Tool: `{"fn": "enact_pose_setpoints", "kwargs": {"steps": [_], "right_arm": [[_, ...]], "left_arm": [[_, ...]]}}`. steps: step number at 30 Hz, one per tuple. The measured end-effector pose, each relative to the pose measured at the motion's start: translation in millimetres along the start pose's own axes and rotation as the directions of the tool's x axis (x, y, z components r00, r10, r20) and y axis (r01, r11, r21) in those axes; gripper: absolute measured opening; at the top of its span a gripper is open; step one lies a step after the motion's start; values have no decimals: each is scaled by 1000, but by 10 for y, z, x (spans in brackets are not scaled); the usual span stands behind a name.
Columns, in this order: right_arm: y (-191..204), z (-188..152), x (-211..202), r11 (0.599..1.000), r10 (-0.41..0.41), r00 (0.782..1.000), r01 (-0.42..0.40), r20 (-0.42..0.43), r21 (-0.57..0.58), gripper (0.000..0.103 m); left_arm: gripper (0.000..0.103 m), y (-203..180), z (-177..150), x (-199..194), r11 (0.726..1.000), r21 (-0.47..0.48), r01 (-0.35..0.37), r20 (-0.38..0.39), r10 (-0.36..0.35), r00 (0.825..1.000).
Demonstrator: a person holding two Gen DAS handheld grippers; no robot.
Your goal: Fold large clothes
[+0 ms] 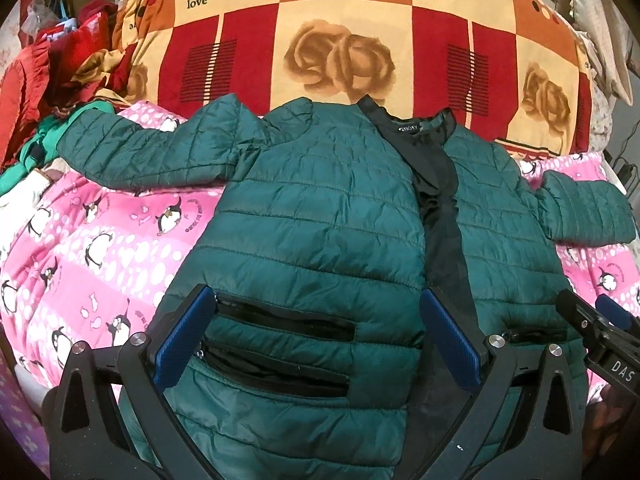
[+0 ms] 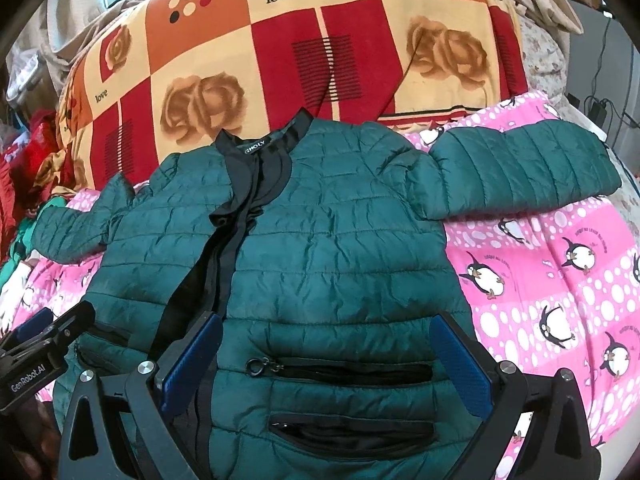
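Left wrist view: dark green quilted puffer jacket (image 1: pixel 320 208) lies front-up, spread flat on the pink penguin-print bedsheet (image 1: pixel 92 248). Front is unzipped, black lining and zipper strip (image 1: pixel 436 200) showing down the middle, collar pointing away from the camera toward the red-and-orange rose-print quilt (image 1: pixel 340 28). Both sleeves are out to the sides; the picture-left one reaches toward a heap of red and green clothes (image 1: pixel 52 80). Left claw (image 1: pixel 318 340) is wide open, holding nothing, its blue pads (image 1: pixel 184 340) hanging over the jacket's lower panel either side of two black zip pockets (image 1: pixel 280 344). Contact with the fabric: cannot tell. The right claw's black body (image 1: pixel 600 336) pokes in at the right edge.

Right wrist view: same jacket (image 2: pixel 340 232), same lay, collar label (image 2: pixel 256 146) up by the quilt (image 2: pixel 280 40). Right sleeve (image 2: pixel 520 164) lies across the pink sheet (image 2: pixel 560 280). Right claw (image 2: pixel 326 360) is wide open and empty, blue pads (image 2: pixel 464 364) straddling the zip pockets (image 2: pixel 344 372) on the other front panel near the hem. The left claw's body (image 2: pixel 36 356) shows at the left edge, just beside the jacket's other half.
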State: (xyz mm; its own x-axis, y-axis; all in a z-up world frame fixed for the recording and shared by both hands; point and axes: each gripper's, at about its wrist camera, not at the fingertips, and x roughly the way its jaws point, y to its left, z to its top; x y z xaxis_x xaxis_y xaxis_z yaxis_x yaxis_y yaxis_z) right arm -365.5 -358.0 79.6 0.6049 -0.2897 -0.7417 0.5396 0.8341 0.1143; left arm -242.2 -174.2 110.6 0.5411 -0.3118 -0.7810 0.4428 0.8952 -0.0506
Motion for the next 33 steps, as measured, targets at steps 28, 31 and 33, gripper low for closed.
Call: {"fn": "enact_pose_setpoints", "kwargs": {"steps": [28, 31, 33], "right_arm": [[-14, -50, 57, 1000, -20, 1000, 19, 0, -9, 103], [-7, -57, 66, 1000, -25, 1000, 25, -5, -15, 103], [-6, -69, 75, 1000, -26, 1000, 26, -9, -13, 103]], "left_arm": [[102, -22, -64, 58, 1000, 17, -16, -16, 16, 1000], [102, -13, -73, 77, 1000, 11, -12, -21, 12, 1000], [102, -9, -86, 90, 1000, 11, -13, -25, 13, 1000]]}}
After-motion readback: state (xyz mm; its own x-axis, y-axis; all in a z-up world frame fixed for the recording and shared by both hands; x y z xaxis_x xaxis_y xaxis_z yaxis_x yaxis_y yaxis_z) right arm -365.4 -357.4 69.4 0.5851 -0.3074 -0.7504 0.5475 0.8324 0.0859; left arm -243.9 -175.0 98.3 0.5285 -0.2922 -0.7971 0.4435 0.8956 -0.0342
